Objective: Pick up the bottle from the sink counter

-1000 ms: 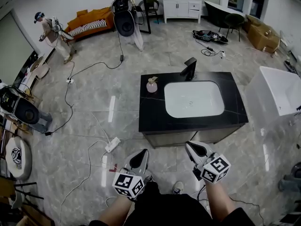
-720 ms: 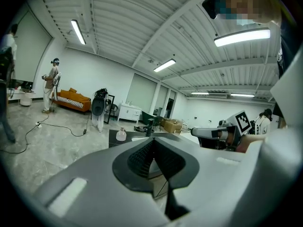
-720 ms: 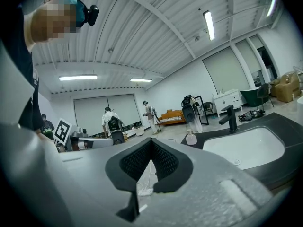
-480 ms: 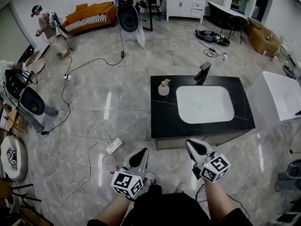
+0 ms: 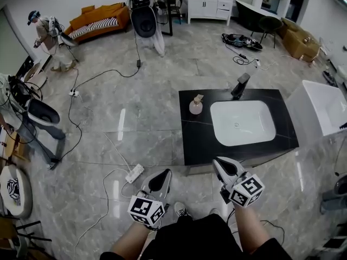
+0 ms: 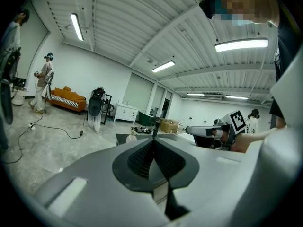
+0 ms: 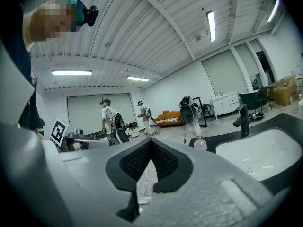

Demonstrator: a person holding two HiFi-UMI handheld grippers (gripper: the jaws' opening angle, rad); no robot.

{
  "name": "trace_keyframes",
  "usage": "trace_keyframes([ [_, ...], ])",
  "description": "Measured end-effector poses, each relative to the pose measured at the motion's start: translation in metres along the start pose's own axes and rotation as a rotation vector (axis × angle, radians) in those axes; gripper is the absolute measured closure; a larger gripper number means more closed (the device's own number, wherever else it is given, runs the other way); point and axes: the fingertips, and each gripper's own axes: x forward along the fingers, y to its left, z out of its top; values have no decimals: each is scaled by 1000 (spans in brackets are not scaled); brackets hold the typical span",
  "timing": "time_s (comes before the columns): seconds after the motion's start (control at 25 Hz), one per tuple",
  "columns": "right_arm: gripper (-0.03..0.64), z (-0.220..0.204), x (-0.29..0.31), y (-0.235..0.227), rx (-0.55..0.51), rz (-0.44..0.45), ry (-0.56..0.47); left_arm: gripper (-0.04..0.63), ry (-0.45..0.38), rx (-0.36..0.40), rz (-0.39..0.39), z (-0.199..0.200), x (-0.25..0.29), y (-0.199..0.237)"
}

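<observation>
A small pink round bottle (image 5: pixel 195 106) with a pump top stands upright at the back left of the black sink counter (image 5: pixel 191 141), left of the white basin (image 5: pixel 241 123) and the black faucet (image 5: pixel 241 85). Both grippers hover over the floor short of the counter's front edge. My left gripper (image 5: pixel 165 174) is shut and empty, left of the counter. My right gripper (image 5: pixel 217 163) is also shut and empty, just in front of the counter's edge. The bottle (image 6: pixel 131 137) shows small and far past the left gripper (image 6: pixel 154 140). It shows right of the right gripper (image 7: pixel 151 140) as well, the bottle (image 7: pixel 200 143) beside the faucet (image 7: pixel 242 118).
A white power strip (image 5: pixel 134 173) and cables lie on the marble floor to the left. A white tub (image 5: pixel 321 111) stands right of the counter. A camera rig (image 5: pixel 33 112) is at far left. A person (image 5: pixel 47 34), an orange sofa (image 5: pixel 100 16) and a white cabinet (image 5: pixel 209 4) are at the back.
The counter with the bottle now lies further right and slightly lower in the head view, nearer the grippers. Both grippers keep their place in the view and stay shut.
</observation>
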Motion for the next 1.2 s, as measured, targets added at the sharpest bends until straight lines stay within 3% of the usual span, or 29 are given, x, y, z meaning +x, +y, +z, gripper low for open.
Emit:
trace_keyframes([
  [0.56,615,14,38,-2,-18,12,9,592,-7,-2,-16,10,13,23],
  [1.2,615,27,45,-75,0,55,38,592,-21,27,43,15,101,20],
])
